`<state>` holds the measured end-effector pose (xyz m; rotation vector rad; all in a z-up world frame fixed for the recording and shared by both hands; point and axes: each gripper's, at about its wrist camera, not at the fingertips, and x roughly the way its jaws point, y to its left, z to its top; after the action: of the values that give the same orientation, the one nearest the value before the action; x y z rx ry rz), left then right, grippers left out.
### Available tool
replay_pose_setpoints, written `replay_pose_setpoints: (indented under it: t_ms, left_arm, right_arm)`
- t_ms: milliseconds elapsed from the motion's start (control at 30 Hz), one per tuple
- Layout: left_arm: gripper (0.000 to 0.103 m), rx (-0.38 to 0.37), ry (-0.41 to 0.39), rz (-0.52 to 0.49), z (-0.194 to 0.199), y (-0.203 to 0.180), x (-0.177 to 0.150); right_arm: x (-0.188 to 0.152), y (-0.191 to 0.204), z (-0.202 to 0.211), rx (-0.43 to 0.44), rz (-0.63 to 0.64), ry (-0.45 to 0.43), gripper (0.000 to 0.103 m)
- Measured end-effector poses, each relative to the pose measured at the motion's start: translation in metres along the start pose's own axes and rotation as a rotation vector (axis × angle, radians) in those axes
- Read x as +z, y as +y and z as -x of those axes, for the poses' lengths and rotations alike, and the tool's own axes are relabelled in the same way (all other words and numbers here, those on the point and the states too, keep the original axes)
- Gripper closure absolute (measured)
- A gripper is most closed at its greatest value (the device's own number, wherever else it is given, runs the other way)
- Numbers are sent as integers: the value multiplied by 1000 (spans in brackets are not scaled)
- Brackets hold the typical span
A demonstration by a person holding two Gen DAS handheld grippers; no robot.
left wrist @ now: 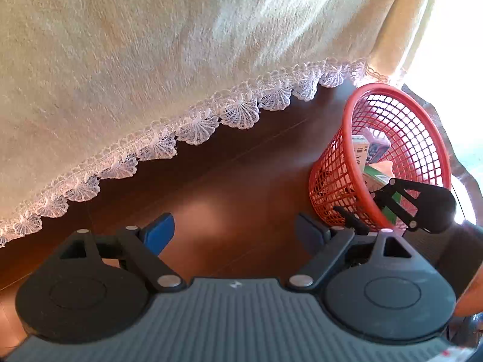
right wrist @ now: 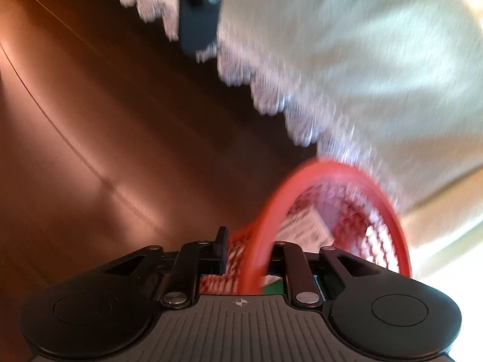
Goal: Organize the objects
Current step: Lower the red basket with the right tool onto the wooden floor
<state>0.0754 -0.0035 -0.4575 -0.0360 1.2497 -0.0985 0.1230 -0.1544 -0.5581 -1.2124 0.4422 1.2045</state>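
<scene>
in the left wrist view, a cream woven cloth with a white lace scalloped edge (left wrist: 181,60) fills the upper left and hangs over a dark brown wooden floor (left wrist: 229,181). the left gripper (left wrist: 234,233) points down at bare floor, its blue-padded jaws wide apart with nothing between them. to the right stands a red plastic mesh basket (left wrist: 350,120), tilted in this view, holding several small cardboard boxes (left wrist: 360,150) with print on them. the right gripper (left wrist: 372,203) reaches in at the basket's near rim, its black linkage partly over the mesh.

in the right wrist view, which is blurred, the floor (right wrist: 90,135) takes the left side, the left gripper (right wrist: 196,9) shows at the top edge, and the cloth (right wrist: 362,60) covers the right. the basket's red rim (right wrist: 256,241) passes between the right gripper's (right wrist: 250,256) jaws, which stand slightly apart on either side of it; whether the pads press on the rim i cannot tell. a white printed box (right wrist: 305,229) lies inside.
</scene>
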Motion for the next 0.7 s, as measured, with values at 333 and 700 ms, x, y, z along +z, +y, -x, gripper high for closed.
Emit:
replay_pose_setpoints:
  t_ms: [333, 700]
  left_arm:
    - [19, -9, -14, 5, 20, -7, -6]
    - [19, 13, -15, 17, 92, -16, 3]
  right_arm:
    - [-9, -2, 25, 9, -33, 14, 59]
    - [14, -51, 114, 73, -288, 59, 58]
